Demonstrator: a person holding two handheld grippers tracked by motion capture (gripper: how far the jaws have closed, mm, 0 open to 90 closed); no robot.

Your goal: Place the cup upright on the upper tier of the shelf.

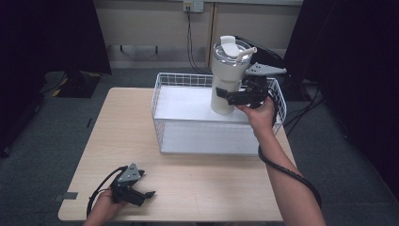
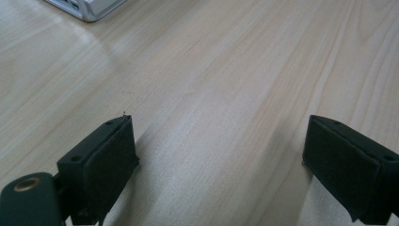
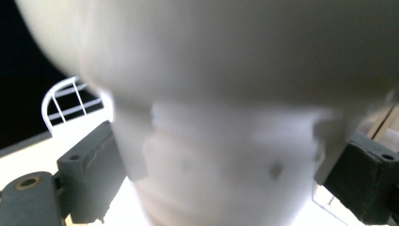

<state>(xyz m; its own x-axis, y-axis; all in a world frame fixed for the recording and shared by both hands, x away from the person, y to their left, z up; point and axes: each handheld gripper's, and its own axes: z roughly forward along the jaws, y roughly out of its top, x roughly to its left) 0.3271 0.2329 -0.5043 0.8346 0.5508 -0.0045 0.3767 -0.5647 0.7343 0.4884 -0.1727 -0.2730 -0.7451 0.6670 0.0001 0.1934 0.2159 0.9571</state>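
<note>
A light wooden tabletop (image 1: 197,188) seen from above, with a person's forearms coming in from the near edge. At the near left corner, the left gripper (image 1: 141,193) rests low on the bare wood in the person's left hand (image 1: 104,207), its cable looping beside it; in the left gripper view its two black jaws stand wide apart with nothing but wood grain between them, so it looks parked out of the way while the other hand works. Farther off and to the right of centre sits a white wire basket (image 1: 162,101) with a pale flat floor; nothing lies in it apart from what is held over it. At the basket's far right side, a tall cream-white tumbler (image 1: 225,75) with a clear lid and a straw stands upright, its base inside the basket; whether it rests on the floor or hangs just above cannot be told. The right gripper (image 1: 230,96), held in the person's right hand (image 1: 259,113) at the basket's right rim, clamps the tumbler's narrow lower body from the right side. In the right gripper view, the blurred pale tumbler wall (image 3: 226,155) fills the space between the jaws, both pads pressed against it, with a bit of basket wire (image 3: 66,101) behind. Gripping the slimmer base probably suits the jaw span and keeps the tumbler vertical.
</note>
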